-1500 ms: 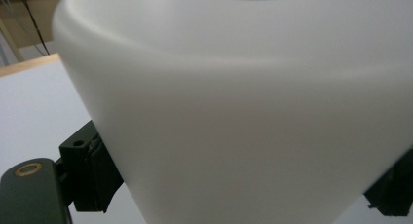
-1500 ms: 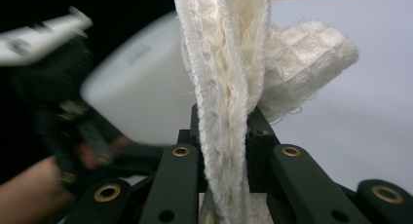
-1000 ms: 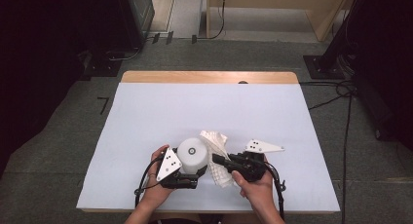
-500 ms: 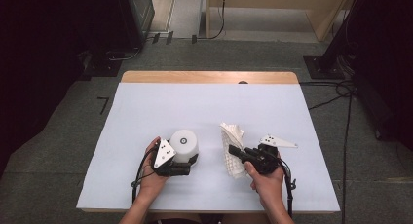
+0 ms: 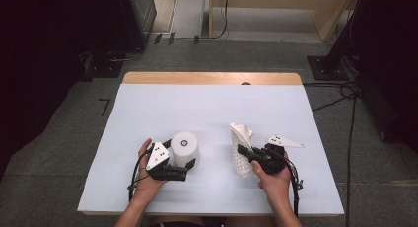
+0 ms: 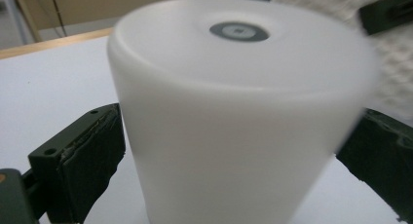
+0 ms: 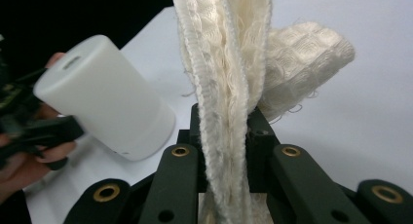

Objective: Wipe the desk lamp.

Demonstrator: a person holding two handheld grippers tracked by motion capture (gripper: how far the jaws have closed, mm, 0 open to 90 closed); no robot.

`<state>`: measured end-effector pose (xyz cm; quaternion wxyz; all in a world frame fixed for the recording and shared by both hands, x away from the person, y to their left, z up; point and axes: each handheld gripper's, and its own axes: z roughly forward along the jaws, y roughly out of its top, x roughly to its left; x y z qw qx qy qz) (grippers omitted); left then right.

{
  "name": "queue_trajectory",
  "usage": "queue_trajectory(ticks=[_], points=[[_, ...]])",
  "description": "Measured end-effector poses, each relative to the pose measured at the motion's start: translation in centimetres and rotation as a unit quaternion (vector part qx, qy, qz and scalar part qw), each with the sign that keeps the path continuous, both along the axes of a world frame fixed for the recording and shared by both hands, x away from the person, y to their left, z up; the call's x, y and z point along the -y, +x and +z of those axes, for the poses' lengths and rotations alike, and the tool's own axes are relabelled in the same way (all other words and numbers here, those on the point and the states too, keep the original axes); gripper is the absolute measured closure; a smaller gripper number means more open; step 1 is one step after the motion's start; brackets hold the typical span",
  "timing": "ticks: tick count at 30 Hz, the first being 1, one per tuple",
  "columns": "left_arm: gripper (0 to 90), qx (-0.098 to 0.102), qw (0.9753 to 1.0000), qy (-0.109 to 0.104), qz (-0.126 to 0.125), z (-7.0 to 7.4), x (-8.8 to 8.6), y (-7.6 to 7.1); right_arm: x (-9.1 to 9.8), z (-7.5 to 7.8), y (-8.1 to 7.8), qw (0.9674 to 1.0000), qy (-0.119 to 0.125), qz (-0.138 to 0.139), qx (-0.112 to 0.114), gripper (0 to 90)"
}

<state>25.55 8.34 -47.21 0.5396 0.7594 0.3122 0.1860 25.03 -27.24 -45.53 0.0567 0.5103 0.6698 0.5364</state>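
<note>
On the table (image 5: 148, 108), the cylinder (image 5: 185, 148) stands upright at about 7 o'clock from the middle, toward the near edge. The left gripper (image 5: 183, 169) lies at its 7 o'clock side, one of the jaws on either flank of the cylinder. The cloth (image 5: 241, 148) sits at 3 o'clock from the cylinder, well apart from it. The right gripper (image 5: 245, 152) lies at the cloth's 4 o'clock, its jaws closed on the fabric. The table's far half is at 12 o'clock.

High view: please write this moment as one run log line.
left gripper: shut on white cylinder | right gripper: shut on cream cloth | table
</note>
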Motion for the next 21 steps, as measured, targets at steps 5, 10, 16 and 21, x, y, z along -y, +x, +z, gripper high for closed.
queue_trajectory(ticks=[5,10,16,21], points=[[0.0,0.005,0.9998,-0.021,0.003,0.9,-1.8,-0.4,0.9,-1.6,0.9,0.9994,-0.006,-0.016,-0.03,76.0],[0.0,0.002,0.9994,-0.03,0.014,1.4,-2.8,-0.3,1.9,-2.8,1.5,0.9964,-0.041,-0.06,-0.043,61.1],[0.0,0.0,0.999,-0.044,0.01,2.3,-3.6,-0.9,3.7,-1.9,1.5,0.9944,-0.039,-0.089,-0.04,37.8],[0.0,0.002,0.999,-0.042,0.016,2.7,-5.2,-2.0,5.7,-0.7,1.0,0.9926,-0.04,-0.111,-0.027,25.5]])
